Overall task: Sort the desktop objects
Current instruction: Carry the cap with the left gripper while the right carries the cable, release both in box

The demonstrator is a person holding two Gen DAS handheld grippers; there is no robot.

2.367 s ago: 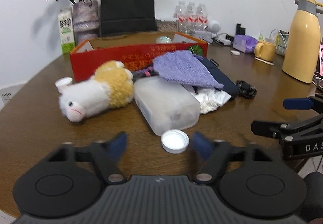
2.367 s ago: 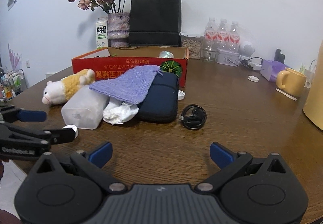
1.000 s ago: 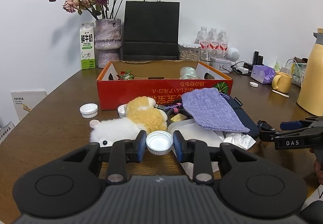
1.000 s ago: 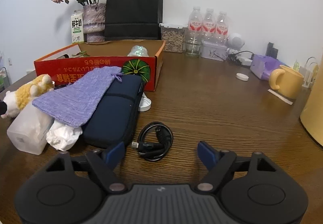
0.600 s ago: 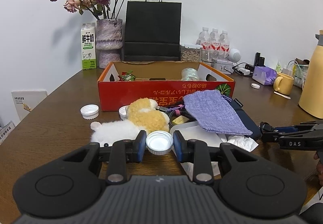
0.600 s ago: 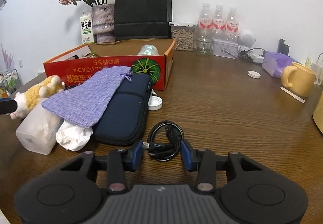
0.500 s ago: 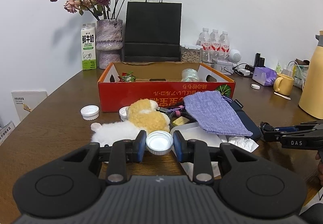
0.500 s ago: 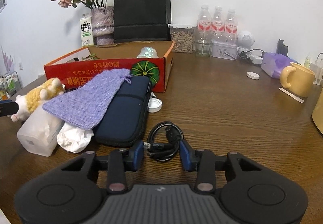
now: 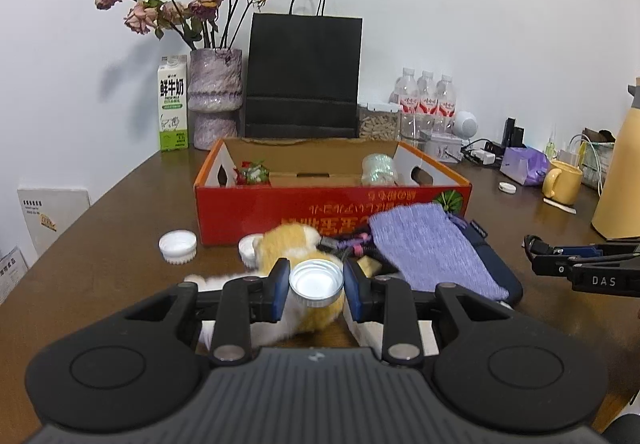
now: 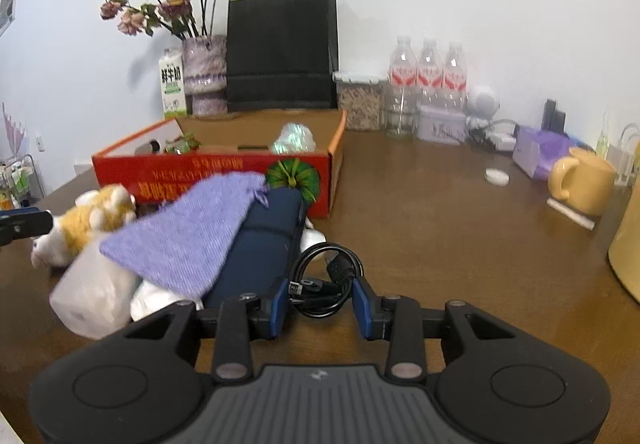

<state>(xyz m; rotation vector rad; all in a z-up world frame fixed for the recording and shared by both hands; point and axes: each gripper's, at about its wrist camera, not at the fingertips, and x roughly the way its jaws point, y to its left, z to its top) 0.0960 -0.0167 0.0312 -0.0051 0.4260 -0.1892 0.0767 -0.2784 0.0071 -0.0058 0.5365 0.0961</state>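
- White bottle cap (image 9: 316,281): clamped between blue pads (image 9: 279,289) of left gripper (image 9: 316,290), hollow side toward the camera, raised above the plush toy (image 9: 298,244).
- Black coiled cable (image 10: 326,274): pinched at its near loop by right gripper (image 10: 321,306), jaws narrow; far loop seemingly raised, contact with the wooden table (image 10: 460,244) not clear.
- Red cardboard box (image 9: 332,210): open-topped, mid-tabletop toward the far edge; green-and-red item (image 9: 253,172) at its left end, clear jar (image 9: 378,170) toward its right end.
- Plush toy: yellow and white, lying just before the box's front wall, partly hidden by left gripper.
- Purple knitted pouch (image 10: 188,236): draped over navy zip case (image 10: 262,244), beside frosted plastic container (image 10: 90,294) and crumpled white tissue (image 10: 154,298).
- Loose white caps: one (image 9: 178,246) left of the box's front corner, another (image 9: 248,246) touching the plush toy.
- Far edge: black paper bag (image 9: 304,76), vase of dried roses (image 9: 216,98), milk carton (image 9: 173,102), water bottles (image 9: 426,100).
- Right edge: yellow mug (image 10: 582,180).
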